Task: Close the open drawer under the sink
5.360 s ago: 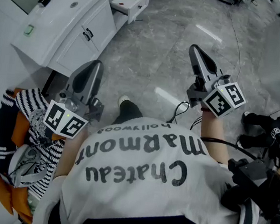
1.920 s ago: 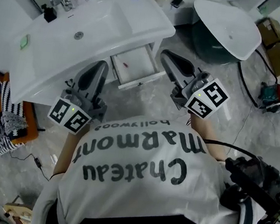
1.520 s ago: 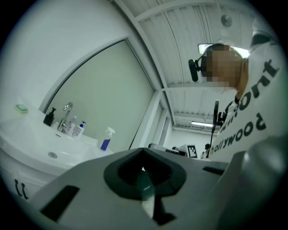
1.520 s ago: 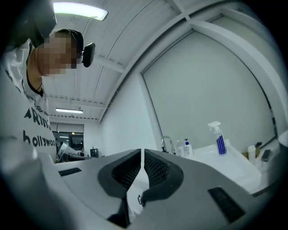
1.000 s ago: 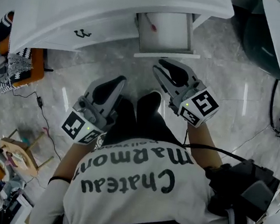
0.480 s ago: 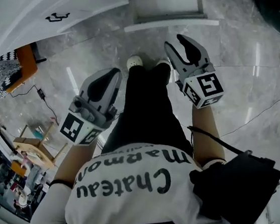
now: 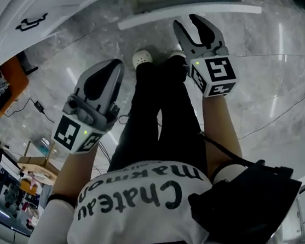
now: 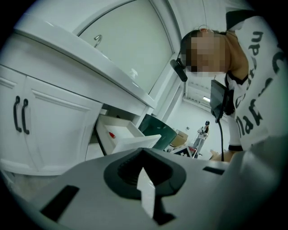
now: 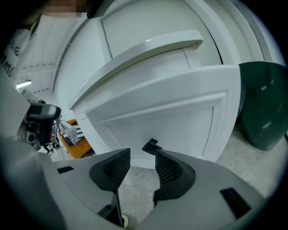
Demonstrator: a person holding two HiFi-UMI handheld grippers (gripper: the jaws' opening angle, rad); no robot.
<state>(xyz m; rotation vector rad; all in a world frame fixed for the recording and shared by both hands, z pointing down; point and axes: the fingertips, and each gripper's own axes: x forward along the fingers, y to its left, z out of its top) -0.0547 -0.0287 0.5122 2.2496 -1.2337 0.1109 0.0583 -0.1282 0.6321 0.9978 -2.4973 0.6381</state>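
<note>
Currently, entry one: drawer (image 9: 171, 108), pulled out of the white cabinet (image 8: 54, 130) under the sink (image 8: 90, 63), its front panel facing my right gripper (image 9: 138, 167). Its jaws have just been opening and stand wide apart with nothing between them; the drawer's dark handle (image 9: 151, 146) sits just beyond their tips. Entry two: my left gripper (image 8: 143, 179), jaws closed together, holding nothing, off to the drawer's side. Inside the drawer lies one small red object (image 8: 111, 134).
</note>
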